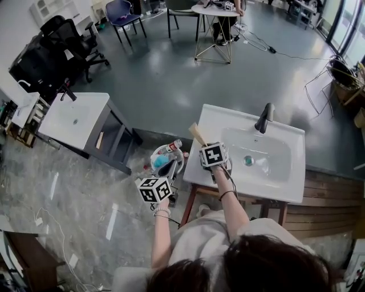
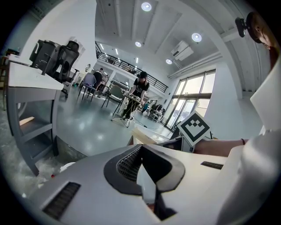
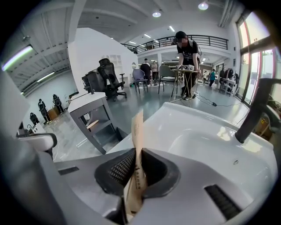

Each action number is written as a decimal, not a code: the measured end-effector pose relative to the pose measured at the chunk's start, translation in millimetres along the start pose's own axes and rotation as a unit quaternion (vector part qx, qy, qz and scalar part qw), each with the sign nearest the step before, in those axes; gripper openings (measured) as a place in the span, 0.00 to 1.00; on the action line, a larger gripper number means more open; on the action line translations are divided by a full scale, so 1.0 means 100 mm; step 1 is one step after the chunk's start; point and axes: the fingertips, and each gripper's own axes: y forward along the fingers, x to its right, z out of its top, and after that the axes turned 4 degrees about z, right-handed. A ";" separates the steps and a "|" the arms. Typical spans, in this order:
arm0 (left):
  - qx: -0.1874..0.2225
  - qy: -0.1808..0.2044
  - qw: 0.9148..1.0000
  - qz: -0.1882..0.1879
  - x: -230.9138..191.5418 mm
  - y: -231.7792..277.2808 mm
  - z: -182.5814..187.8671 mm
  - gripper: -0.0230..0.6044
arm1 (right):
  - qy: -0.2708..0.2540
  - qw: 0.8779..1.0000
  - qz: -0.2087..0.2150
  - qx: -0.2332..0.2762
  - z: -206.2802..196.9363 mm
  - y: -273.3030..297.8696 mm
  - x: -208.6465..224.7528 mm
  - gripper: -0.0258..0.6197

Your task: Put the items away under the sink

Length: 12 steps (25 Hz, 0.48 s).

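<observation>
My right gripper (image 1: pixel 205 145) (image 3: pixel 138 172) is shut on a flat tan paper packet (image 1: pixel 197 133) (image 3: pixel 137 145) with dark print. The packet stands on edge between the pads, over the near left corner of the white sink top (image 1: pixel 285 191) (image 3: pixel 175 123). Left of the sink, my left gripper (image 1: pixel 166 174) (image 2: pixel 143 170) points at a white basket (image 1: pixel 165 160) holding a blue item and a bottle. Its jaws are closed on a thin white piece, apparently the basket's handle (image 2: pixel 145 181). The space under the sink is hidden in all views.
A black faucet (image 1: pixel 263 117) (image 3: pixel 253 110) stands at the back of the basin. A second white vanity unit with open shelves (image 1: pixel 74 117) (image 3: pixel 90 105) stands to the left. Office chairs (image 1: pixel 74 40) and a round table (image 1: pixel 215 11) with a person are farther off.
</observation>
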 end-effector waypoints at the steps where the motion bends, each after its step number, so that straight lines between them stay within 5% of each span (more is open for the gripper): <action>1: 0.000 0.001 1.000 -0.001 0.01 -0.01 -0.01 0.04 | 0.000 1.000 0.000 0.003 0.00 -0.03 0.00 0.11; 12: -0.006 0.014 1.000 -0.022 0.19 -0.24 -0.11 0.04 | 0.028 0.999 -0.020 0.040 0.00 -0.42 -0.04 0.11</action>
